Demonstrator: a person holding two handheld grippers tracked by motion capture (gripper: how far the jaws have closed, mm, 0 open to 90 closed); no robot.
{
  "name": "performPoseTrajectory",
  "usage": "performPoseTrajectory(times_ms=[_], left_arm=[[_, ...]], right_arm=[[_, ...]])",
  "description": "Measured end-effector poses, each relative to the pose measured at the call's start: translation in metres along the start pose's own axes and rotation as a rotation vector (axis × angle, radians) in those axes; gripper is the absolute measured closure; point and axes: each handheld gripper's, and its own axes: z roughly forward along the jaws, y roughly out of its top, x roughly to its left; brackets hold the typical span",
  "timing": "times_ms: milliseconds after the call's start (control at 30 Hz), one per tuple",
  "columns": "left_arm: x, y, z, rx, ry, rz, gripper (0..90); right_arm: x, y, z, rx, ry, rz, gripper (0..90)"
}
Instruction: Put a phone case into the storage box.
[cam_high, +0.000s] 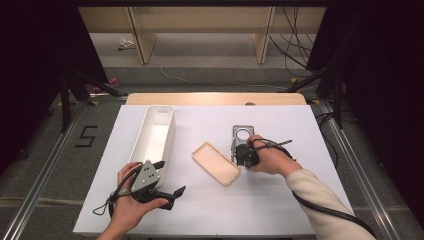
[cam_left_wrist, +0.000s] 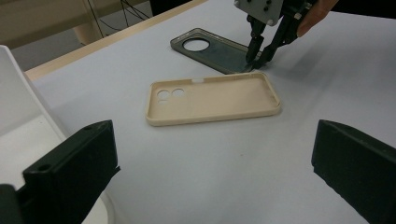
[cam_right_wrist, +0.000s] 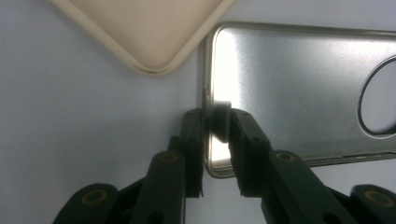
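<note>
A grey clear phone case (cam_high: 241, 134) with a round camera hole lies flat right of the table's middle. My right gripper (cam_high: 239, 150) points down at its near short end. In the right gripper view the right gripper (cam_right_wrist: 215, 126) is shut on the rim of the grey case (cam_right_wrist: 299, 88), one jaw outside the rim and one inside. A beige phone case (cam_high: 216, 163) lies open side up just left of it, their corners close. My left gripper (cam_high: 172, 176) stands open near the front left, holding nothing; its view looks across at the beige case (cam_left_wrist: 212, 99) and the grey case (cam_left_wrist: 212, 51).
A long white tray (cam_high: 156, 131) stands at the left of the white table top, right beside my left hand, with nothing visible in it. A wooden edge runs along the table's far side. Cables and stand legs lie on the floor beyond.
</note>
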Motion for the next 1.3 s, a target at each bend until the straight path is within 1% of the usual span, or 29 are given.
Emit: performPoseTrajectory(times_ms=[167, 267, 433, 800, 967, 1000, 1033, 1100, 1133, 1167, 1233, 1300], left_arm=[[-0.0002, -0.0001, 0.0001, 0.001, -0.001, -0.001, 0.0], [-0.0002, -0.0001, 0.0002, 0.001, -0.002, -0.001, 0.0], [-0.0003, -0.0002, 0.0002, 0.001, -0.003, -0.001, 0.0], [-0.0005, -0.0003, 0.0005, 0.003, -0.004, 0.000, 0.0], [-0.0006, -0.0002, 0.0005, 0.001, -0.007, -0.003, 0.2], [-0.0006, -0.0003, 0.0006, 0.001, -0.008, -0.003, 0.4], [-0.0006, -0.0003, 0.0007, 0.002, -0.008, -0.003, 0.5], [-0.0007, -0.0003, 0.0008, 0.002, -0.008, -0.004, 0.5], [-0.0007, -0.0003, 0.0008, 0.002, -0.008, -0.004, 0.5], [-0.0007, -0.0002, 0.0007, 0.002, -0.008, -0.004, 0.5], [-0.0006, -0.0004, 0.0008, 0.003, -0.007, -0.005, 0.5], [-0.0005, -0.0006, 0.0011, 0.003, -0.006, -0.005, 0.5]], right_arm=[[0.0001, -0.0005, 0.0002, 0.006, 0.004, -0.008, 80.0], [0.0005, -0.0006, -0.0002, 0.016, 0.017, -0.003, 83.2], [0.0010, -0.0012, -0.0002, 0.013, 0.022, 0.014, 85.4], [0.0007, -0.0012, -0.0002, 0.008, 0.018, 0.021, 87.0], [0.0015, -0.0012, -0.0011, 0.006, 0.022, 0.043, 87.3], [0.0006, -0.0021, -0.0013, -0.013, 0.013, 0.041, 87.5], [0.0008, -0.0028, -0.0015, -0.017, 0.012, 0.047, 87.6], [0.0001, -0.0041, -0.0028, -0.018, 0.006, 0.042, 87.7], [0.0012, -0.0047, -0.0042, -0.013, 0.004, 0.056, 87.7], [0.0012, -0.0047, -0.0042, -0.013, 0.004, 0.056, 87.7], [0.0007, -0.0080, -0.0056, -0.039, -0.009, 0.052, 87.9], [0.0008, -0.0093, -0.0072, -0.033, -0.012, 0.057, 88.2]])
